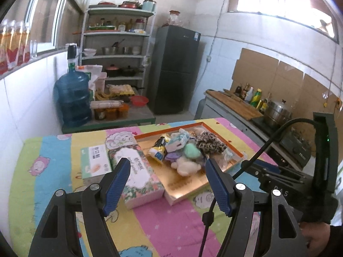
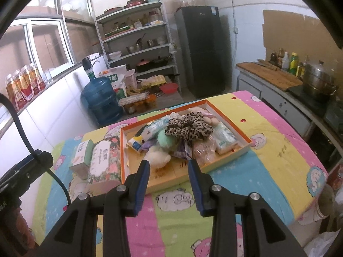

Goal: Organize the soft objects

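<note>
A shallow orange-rimmed box (image 1: 171,132) (image 2: 122,154) lies on the table and holds a heap of soft things. A leopard-print cloth (image 1: 209,143) (image 2: 188,128) is on top, with a white plush toy (image 1: 186,165) (image 2: 157,156) at the near side. A green puff (image 1: 191,151) (image 2: 166,139) and tissue packs (image 1: 176,141) (image 2: 225,139) lie among them. My left gripper (image 1: 166,166) hangs open, above and short of the box, with nothing between its fingers. My right gripper (image 2: 168,162) is narrower but open, also empty, just short of the plush toy.
A floral tissue box (image 1: 139,171) (image 2: 105,162) and a green-white carton (image 1: 95,160) (image 2: 81,158) lie left of the orange box on the cartoon-print cloth (image 1: 160,224) (image 2: 268,150). Behind stand a water jug (image 1: 72,98), shelves, a fridge (image 1: 175,70) and a counter with a pot (image 1: 276,111).
</note>
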A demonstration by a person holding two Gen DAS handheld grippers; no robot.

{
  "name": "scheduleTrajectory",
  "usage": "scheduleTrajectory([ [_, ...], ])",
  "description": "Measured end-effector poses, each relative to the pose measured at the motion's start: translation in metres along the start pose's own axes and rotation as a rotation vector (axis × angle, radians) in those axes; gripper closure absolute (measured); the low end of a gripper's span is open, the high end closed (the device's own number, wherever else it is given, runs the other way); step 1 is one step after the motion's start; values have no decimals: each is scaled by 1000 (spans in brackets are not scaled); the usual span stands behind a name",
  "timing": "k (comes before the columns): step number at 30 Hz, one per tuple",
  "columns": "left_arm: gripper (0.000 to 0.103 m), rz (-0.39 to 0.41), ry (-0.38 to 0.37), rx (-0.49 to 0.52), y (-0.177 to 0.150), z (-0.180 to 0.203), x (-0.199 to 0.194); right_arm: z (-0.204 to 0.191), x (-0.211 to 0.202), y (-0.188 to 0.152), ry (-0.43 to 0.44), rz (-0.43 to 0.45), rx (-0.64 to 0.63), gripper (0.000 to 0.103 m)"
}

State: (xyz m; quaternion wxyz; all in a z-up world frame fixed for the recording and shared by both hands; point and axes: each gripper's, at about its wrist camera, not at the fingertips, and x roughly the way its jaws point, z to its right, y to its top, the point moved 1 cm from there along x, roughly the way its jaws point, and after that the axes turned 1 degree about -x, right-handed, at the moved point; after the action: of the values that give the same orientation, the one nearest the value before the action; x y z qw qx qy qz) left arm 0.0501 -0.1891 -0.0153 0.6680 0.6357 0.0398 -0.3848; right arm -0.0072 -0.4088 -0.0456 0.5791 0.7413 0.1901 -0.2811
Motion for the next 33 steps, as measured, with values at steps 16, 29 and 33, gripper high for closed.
scheduleTrajectory([
  [16, 29, 58, -55, 20, -17, -10, -70, -47, -70, -28, -109, 79, -40, 65],
  [29, 29, 82, 63, 20, -32, -24, -106, -67, -105, -46, -214, 117, -33, 65],
  [33, 29, 56, 82, 36, -36, -20, -110, -83, -115, -51, -186, 127, -40, 66],
])
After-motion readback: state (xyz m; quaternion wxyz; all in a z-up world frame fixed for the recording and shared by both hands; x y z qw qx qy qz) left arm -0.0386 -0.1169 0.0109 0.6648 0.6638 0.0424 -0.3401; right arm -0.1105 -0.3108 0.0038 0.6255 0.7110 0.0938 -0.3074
